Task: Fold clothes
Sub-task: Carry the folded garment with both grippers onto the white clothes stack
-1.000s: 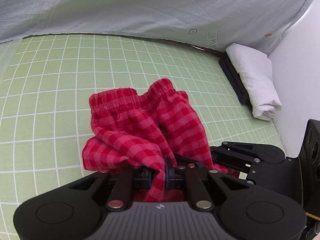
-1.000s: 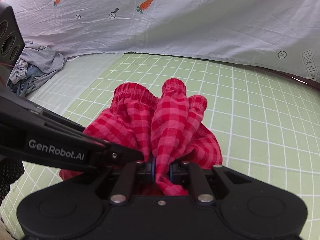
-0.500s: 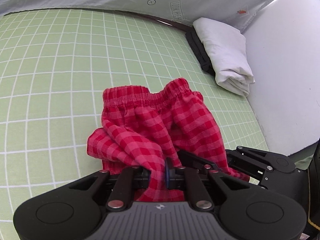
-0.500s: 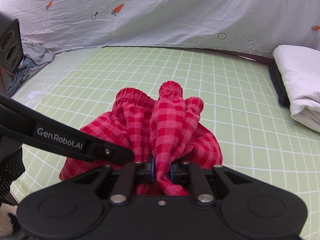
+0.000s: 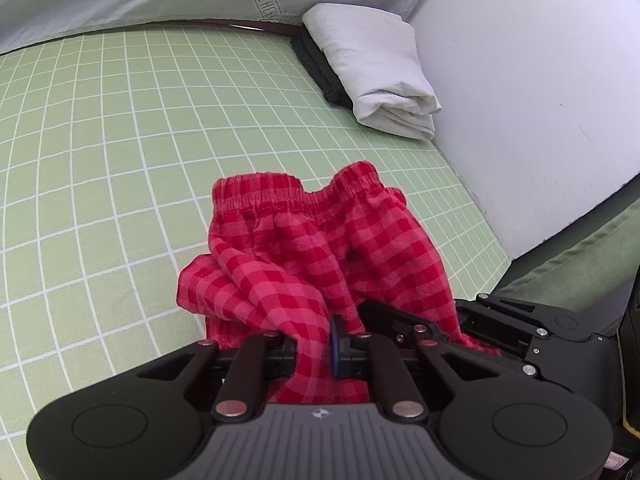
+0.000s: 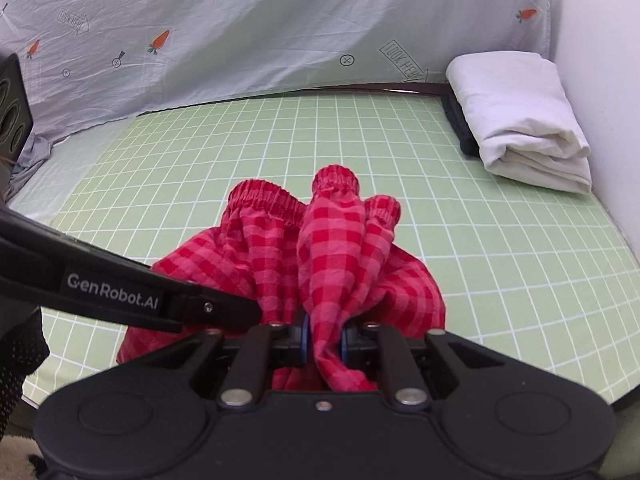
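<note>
**Shorts up off the mat, both tongs pinched on cloth**

You're mid-carry here, by the look of it: the red checked shorts (image 5: 320, 248) hang bunched between your two tools, over the near half of the green grid mat (image 5: 100, 140), with the elastic waistband hanging farthest from you. The lower folds look close to the mat, though whether they brush it you can't tell from either view.

Your left gripper (image 5: 316, 348) is nearly closed, its jaws clamped on a twist of the fabric that spills out towards you between them. Your right gripper (image 6: 324, 344) is the same story: jaws almost together, pinching a thick gathered fold, the blue pads just showing on either side of it. In the right wrist view the left tool's arm crosses in from the left edge, so the two grips sit just beside each other.

That's the snag. With both pinches so near, the shorts stay crumpled. My read is that the next move calls for drawing your hands apart to spread the cloth, then lowering it flat onto open mat before any fold goes in.

Mind the far right corner: a folded white cloth (image 6: 520, 120) lies there on top of something dark (image 5: 316, 68), against the white wall (image 5: 540, 100). That looks like the finished stack, so keep the shorts clear until they're folded.
</note>
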A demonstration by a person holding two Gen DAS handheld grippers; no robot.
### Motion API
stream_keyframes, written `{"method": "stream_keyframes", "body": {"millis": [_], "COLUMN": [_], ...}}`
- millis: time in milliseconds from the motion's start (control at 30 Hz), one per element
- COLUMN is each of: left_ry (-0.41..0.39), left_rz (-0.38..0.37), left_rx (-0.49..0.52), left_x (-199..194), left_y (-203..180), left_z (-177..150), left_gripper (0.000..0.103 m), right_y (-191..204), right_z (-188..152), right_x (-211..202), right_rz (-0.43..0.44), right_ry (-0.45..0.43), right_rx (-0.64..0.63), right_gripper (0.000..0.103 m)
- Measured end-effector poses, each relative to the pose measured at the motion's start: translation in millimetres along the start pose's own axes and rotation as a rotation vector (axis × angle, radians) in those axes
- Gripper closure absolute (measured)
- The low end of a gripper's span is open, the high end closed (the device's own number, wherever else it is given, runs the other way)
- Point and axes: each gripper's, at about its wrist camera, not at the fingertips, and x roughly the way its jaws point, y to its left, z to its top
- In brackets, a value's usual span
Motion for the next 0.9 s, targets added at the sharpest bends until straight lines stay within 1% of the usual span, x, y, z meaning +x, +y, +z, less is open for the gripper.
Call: {"method": "stream_keyframes", "body": {"millis": [133,233,300,400,500,633,700,767,900], "left_ry": [0.032,0.055,0.051,0.027,-0.016,-0.089,-0.135,-0.191,-0.271], "left_rz": [-0.008,-0.008,-0.011,-0.006,0.002,0.021,0.021,-0.001,-0.022], "left_rx": [0.002,0.029,0.054,0.090,0.101,0.091,0.079,0.102,0.118], "left_x": [4,11,17,29,44,76,93,109,137], "left_y": [-1,-10,-18,-32,-54,-91,-114,-138,-185], "left_z": [-9,-9,-4,14,37,77,104,132,196], "left_gripper": [0.090,0.090,0.090,0.090,0.090,0.090,0.090,0.090,0.089], "right_y": [5,1,-8,-25,-59,-118,-150,-184,-250], "right_z": [-11,-15,-12,-5,9,37,55,74,123], "right_x": [-9,-14,-14,-16,-14,-11,-15,-19,-29], "right_rz": [-0.035,-0.052,-0.064,-0.081,-0.085,-0.089,-0.094,-0.099,-0.145], "right_ry": [0.019,0.028,0.019,-0.008,-0.046,-0.099,-0.140,-0.195,-0.287], "right_rx": [0.006,0.009,0.014,0.017,0.021,-0.009,-0.020,-0.036,-0.049], "right_gripper": [0.088,0.088,0.088,0.088,0.088,0.088,0.088,0.089,0.089]}}
